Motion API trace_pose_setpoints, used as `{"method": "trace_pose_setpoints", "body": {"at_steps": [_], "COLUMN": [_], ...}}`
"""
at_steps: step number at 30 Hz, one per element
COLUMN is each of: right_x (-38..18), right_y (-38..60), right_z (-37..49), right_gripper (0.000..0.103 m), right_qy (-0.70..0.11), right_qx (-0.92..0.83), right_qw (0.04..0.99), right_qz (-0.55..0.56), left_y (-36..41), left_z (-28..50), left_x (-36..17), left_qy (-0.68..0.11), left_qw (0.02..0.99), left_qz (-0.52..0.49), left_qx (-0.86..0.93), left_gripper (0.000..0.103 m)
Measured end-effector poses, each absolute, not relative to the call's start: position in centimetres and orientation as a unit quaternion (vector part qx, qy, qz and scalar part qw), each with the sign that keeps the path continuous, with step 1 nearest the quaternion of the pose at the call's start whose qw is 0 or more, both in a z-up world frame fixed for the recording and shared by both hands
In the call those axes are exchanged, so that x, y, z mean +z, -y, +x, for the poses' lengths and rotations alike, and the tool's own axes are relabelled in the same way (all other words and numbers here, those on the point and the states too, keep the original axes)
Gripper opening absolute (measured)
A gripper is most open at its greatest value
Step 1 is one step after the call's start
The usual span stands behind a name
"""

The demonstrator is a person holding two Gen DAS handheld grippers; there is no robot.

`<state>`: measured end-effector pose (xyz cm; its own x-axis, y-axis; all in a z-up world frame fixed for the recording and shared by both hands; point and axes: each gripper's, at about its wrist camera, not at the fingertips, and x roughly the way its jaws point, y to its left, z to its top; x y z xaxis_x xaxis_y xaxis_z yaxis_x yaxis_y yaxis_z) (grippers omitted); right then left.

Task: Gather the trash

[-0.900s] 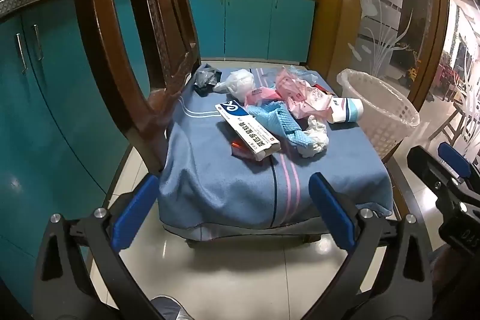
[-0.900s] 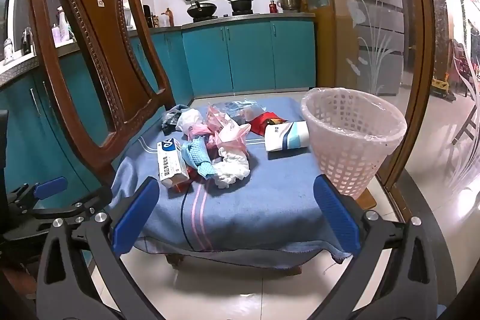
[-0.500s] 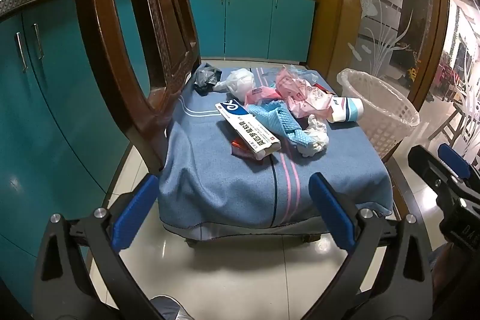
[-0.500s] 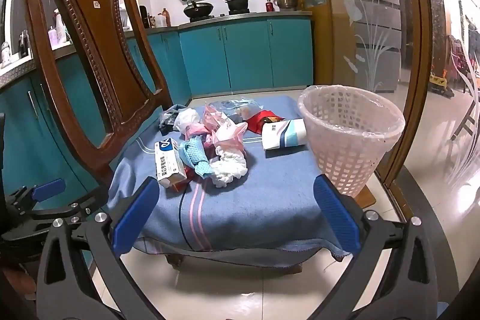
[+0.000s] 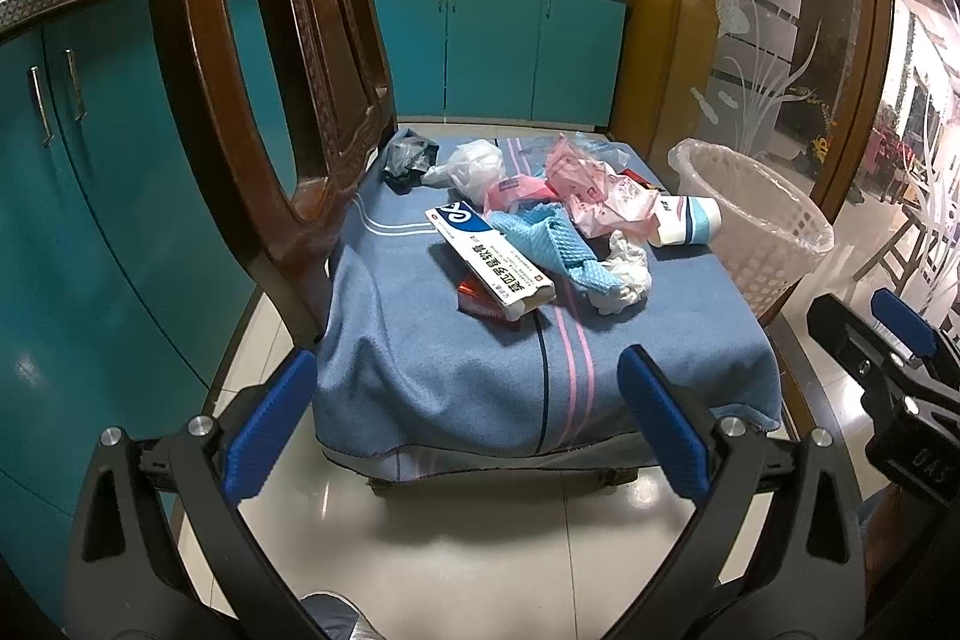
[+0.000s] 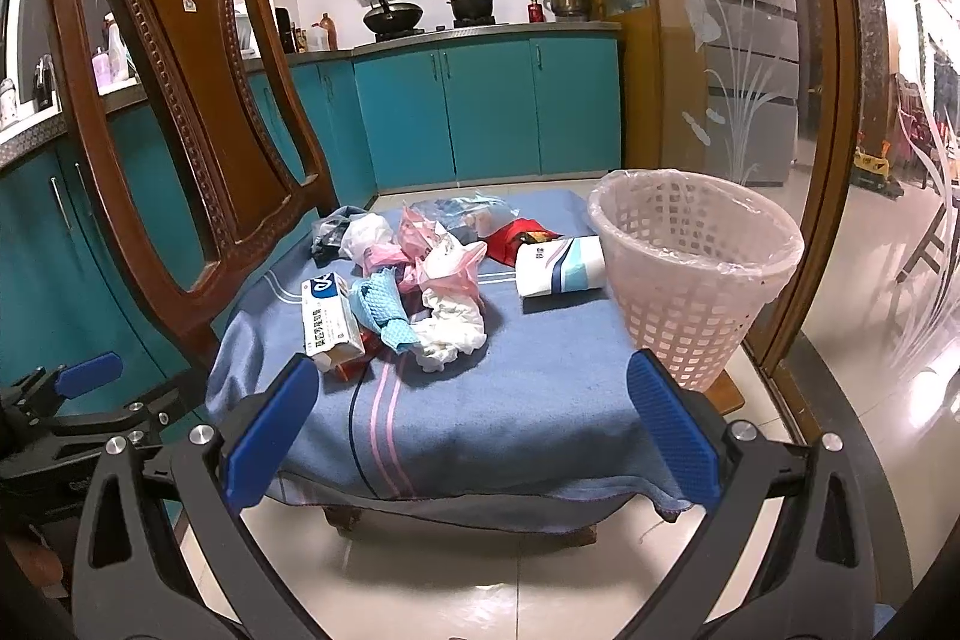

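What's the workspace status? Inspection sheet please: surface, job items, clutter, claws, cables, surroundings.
Surface: blue cloth draped over the seat of a wooden chair.
Job's things: trash pile mid-seat: white medicine box, light blue cloth, pink bags, white crumpled wad, black bag, paper cup on its side. Lined white basket at the seat's right edge, apparently empty.
Clutter: nothing seen beyond the trash.
Claws: left claw and right claw open, empty, short of the seat.
Cables: nothing seen.
Surroundings: teal cabinets, stove with pans, glass door, tiled floor.
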<state>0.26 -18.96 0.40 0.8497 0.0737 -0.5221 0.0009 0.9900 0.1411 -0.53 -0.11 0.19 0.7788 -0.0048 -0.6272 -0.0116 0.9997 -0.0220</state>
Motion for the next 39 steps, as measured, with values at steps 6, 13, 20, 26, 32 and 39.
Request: {"method": "trace_pose_setpoints", "body": {"at_steps": [6,13,20,26,32,39], "right_x": [0.17,0.06,-0.06,-0.06,-0.06,-0.2], "right_y": [18.86,18.96,19.01,19.01,19.01,19.44], "right_z": [0.36,0.34,0.28,0.29,0.31,0.2], "right_gripper": [0.1,0.1,0.1,0.1,0.1,0.1], "right_qy": [-0.276,-0.276,-0.276,-0.275,-0.275,-0.274], "right_qx": [0.016,0.015,0.015,0.015,0.015,0.015], "right_qw": [0.959,0.959,0.959,0.959,0.96,0.96], "right_qz": [0.063,0.063,0.061,0.06,0.06,0.061], "left_y": [0.23,0.19,0.14,0.1,0.03,0.1], "left_z": [-0.59,-0.57,-0.46,-0.4,-0.31,-0.3], "left_x": [0.25,0.26,0.09,0.01,-0.1,-0.17], "left_qy": [-0.332,-0.333,-0.337,-0.337,-0.338,-0.338], "left_qw": [0.943,0.943,0.942,0.941,0.941,0.941], "left_qz": [-0.011,-0.013,-0.013,-0.013,-0.012,-0.012], "left_qx": [0.001,0.001,0.0,0.0,0.001,0.001], "left_gripper": [0.1,0.1,0.1,0.1,0.1,0.1]}}
